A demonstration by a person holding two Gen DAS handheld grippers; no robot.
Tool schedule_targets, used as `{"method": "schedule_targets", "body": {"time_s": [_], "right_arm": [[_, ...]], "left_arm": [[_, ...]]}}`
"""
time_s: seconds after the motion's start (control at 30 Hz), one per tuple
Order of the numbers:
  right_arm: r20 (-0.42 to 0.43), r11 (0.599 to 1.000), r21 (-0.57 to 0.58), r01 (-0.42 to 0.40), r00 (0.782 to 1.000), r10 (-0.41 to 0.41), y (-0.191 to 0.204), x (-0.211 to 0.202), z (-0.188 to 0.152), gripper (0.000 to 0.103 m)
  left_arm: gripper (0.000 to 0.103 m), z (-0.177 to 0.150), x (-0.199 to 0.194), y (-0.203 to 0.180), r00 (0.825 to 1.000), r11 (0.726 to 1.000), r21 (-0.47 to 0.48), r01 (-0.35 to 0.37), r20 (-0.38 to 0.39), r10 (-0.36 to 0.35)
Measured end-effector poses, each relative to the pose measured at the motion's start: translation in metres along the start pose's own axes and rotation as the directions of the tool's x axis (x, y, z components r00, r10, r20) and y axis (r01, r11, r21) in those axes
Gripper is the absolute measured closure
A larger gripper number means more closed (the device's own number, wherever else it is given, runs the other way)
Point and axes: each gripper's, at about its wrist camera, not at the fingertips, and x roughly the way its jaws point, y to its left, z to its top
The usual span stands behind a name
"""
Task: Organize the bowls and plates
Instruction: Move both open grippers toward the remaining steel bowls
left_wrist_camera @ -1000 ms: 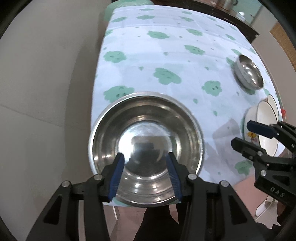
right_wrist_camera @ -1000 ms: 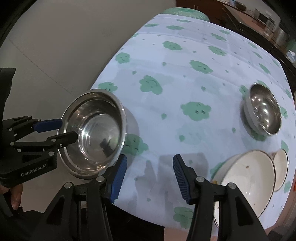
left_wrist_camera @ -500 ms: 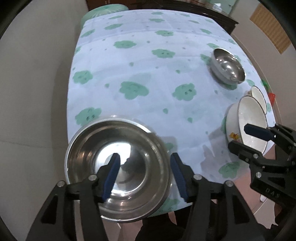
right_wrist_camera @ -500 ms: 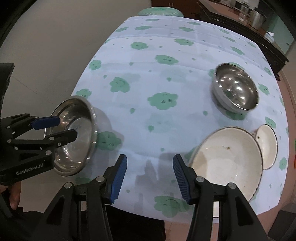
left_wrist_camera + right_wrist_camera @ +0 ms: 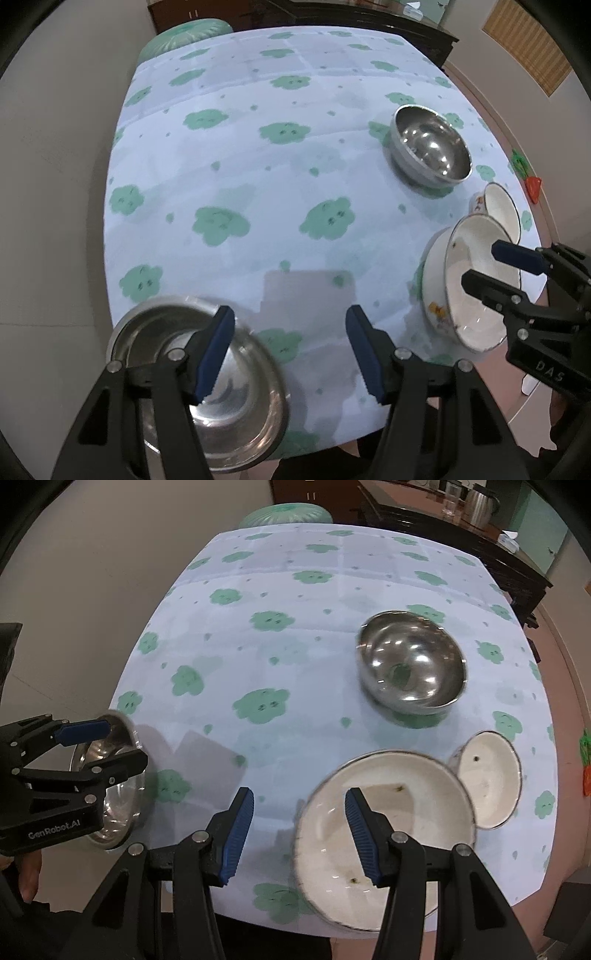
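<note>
**Four bowls on the cloud-print cloth, both tongs open and empty**

The landmark is the big white bowl (image 5: 384,834), at the near right edge of the surface (image 5: 258,177). It sits upright with its mouth up. Its inside holds only a few dark specks, and a small cartoon print shows on its outer wall in the left view. Round as it is, it has no long axis.

Just beyond it to the right, and touching or nearly touching its rim, is the small white bowl (image 5: 489,779). It is also mouth up, with one dark speck inside.

Farther back from the big white bowl stands the steel bowl (image 5: 412,666), apart from both white ones, upright and with nothing in it.

Well to the left of the big white bowl, at the near left corner, sits the wide steel bowl (image 5: 199,391). It is mouth up and holds nothing, and its rim reaches the cloth's edge.

The left tongs (image 5: 290,349) have just been opening. They now stand fairly wide with nothing between them. The left finger hangs over the wide steel bowl and the right finger over bare cloth.

The right tongs (image 5: 299,836) are about half open and grip nothing. One finger is above the big white bowl's inside, the other above the cloth left of it.
</note>
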Motion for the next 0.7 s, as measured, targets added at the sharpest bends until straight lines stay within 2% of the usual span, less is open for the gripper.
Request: {"method": "schedule_targets", "body": {"time_s": [0.43,0.7], "right_arm": [[0.000,0.997,0.076,0.022,1.000,-0.022,-0.088,0.003,0.012,0.049],[-0.001,0.997,0.078,0.009,1.000,-0.009,-0.120,0.011,0.025,0.049]], "left_arm": [[0.039,0.048,0.019,-0.067,1.000,0.999,0.054,-0.007,-0.016,0.008],[0.039,0.075,0.028,-0.097,1.000,0.998,0.063,-0.012,-0.022,0.013]]}}
